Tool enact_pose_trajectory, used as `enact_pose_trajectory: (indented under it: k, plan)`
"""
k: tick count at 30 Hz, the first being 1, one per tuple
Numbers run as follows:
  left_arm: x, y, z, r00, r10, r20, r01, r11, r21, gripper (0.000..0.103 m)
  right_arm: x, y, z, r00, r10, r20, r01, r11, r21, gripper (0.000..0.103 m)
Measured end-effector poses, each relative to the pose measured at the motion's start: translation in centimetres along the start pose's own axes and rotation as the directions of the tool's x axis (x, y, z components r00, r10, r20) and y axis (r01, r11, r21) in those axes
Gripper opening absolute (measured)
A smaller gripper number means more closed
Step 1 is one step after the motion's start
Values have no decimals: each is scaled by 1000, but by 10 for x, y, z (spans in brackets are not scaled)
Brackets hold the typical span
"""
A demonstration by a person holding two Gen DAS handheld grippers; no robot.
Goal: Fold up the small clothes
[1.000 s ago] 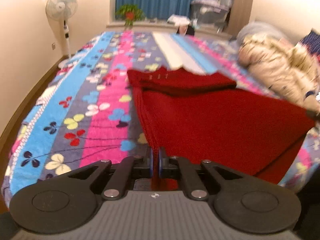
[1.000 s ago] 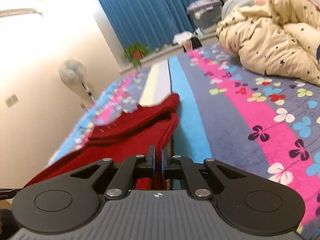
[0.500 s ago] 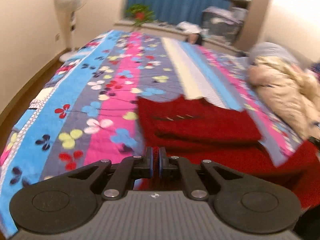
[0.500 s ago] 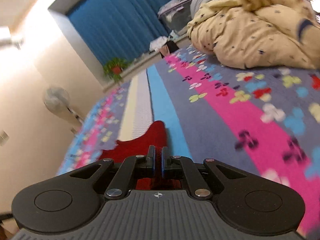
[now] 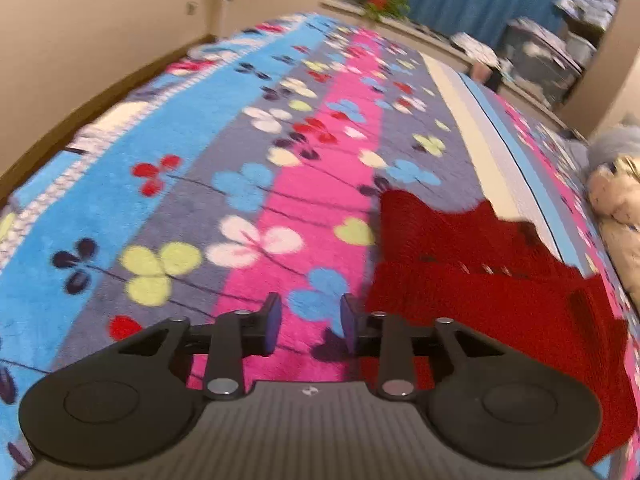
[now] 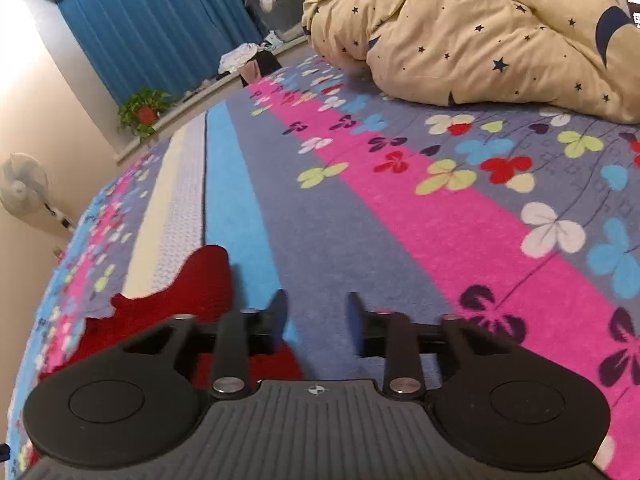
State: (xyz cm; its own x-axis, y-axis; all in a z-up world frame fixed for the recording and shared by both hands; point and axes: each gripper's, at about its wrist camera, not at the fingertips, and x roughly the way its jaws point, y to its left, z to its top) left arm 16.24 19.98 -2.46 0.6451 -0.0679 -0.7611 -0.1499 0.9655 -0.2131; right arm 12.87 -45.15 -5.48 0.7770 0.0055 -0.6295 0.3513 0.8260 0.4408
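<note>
A red knitted garment (image 5: 480, 292) lies folded on the flowered bedspread (image 5: 200, 184), to the right of my left gripper (image 5: 308, 322). The left gripper is open and empty, its right finger just beside the garment's left edge. In the right wrist view the same red garment (image 6: 192, 292) lies to the left of my right gripper (image 6: 318, 320), which is open and empty over the grey and blue stripes. The garment's near part is hidden behind both gripper bodies.
A cream star-print duvet (image 6: 480, 32) is heaped at the right side of the bed. A standing fan (image 6: 22, 188) is by the left wall. A potted plant (image 6: 144, 110), blue curtains (image 6: 160, 20) and storage boxes (image 5: 540, 64) are at the far end.
Both grippers were shut on the red garment and have opened and let it go. The lifted cloth now lies folded on the bed, and both grippers have moved outward off it.
</note>
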Motion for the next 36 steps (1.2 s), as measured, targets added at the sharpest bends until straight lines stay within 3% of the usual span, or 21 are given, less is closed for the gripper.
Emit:
enact_pose_trajectory:
  k: [2, 7, 12, 15, 16, 17, 18, 22, 24, 25, 27, 29, 30, 31, 32, 34, 36]
  plan:
    - [5, -10, -3, 999, -23, -29, 23, 999, 27, 48, 0, -1, -5, 999, 18, -43, -18, 1000, 0, 48]
    - [17, -36, -16, 997, -39, -67, 45, 994, 100, 60, 16, 4, -15, 989, 49, -138, -57, 997, -57, 51]
    - [36, -45, -24, 991, -20, -131, 36, 992, 122, 62, 29, 11, -35, 965, 25, -262, -49, 995, -84, 52]
    - [39, -45, -24, 992, -15, -127, 32, 991, 130, 61, 28, 20, -42, 971, -14, -240, -23, 988, -150, 51]
    - [38, -46, -25, 992, -21, -124, 38, 990, 138, 52, 25, 24, -43, 975, -22, -223, -18, 984, -176, 47]
    - [36, -47, -25, 992, -38, -117, 56, 987, 148, 25, 23, 27, -43, 977, -17, -212, -24, 981, -193, 25]
    - [34, -50, -25, 993, -47, -112, 64, 985, 162, 15, 20, 30, -43, 979, 2, -204, -44, 979, -201, 11]
    - [8, -61, -23, 997, 11, 75, -30, 965, 260, 8, -7, 46, -34, 998, 43, -47, -53, 966, -254, 10]
    - [-13, -66, -17, 978, -27, 205, -31, 962, 270, 8, -32, 52, -26, 989, 109, 101, -82, 967, -243, 9]
    - [-22, -68, -15, 962, -37, 269, -43, 958, 285, 7, -43, 56, -23, 973, 146, 180, -99, 964, -248, 9]
    - [-37, -75, -12, 914, -54, 401, -81, 947, 310, 5, -58, 65, -18, 926, 186, 329, -90, 954, -286, 8]
    - [-40, -81, -8, 858, -20, 513, -161, 938, 306, 0, -54, 72, -14, 900, 180, 398, -55, 951, -304, 8]
    - [-37, -83, -5, 832, 38, 554, -229, 932, 280, 0, -49, 72, -11, 899, 166, 406, -41, 953, -299, 9]
    - [-29, -80, 1, 822, 92, 562, -275, 929, 249, 0, -37, 72, -8, 911, 148, 385, -33, 956, -290, 9]
    - [-18, -72, 9, 834, 140, 534, -294, 932, 214, 0, -23, 70, -5, 929, 125, 349, -24, 960, -278, 9]
    - [13, -50, 25, 898, 197, 392, -271, 952, 141, 0, 16, 64, 0, 978, 69, 195, -20, 970, -242, 9]
    - [38, -32, 31, 961, 161, 225, -183, 980, 77, 0, 55, 59, -5, 998, -37, 43, 46, 969, -245, 9]
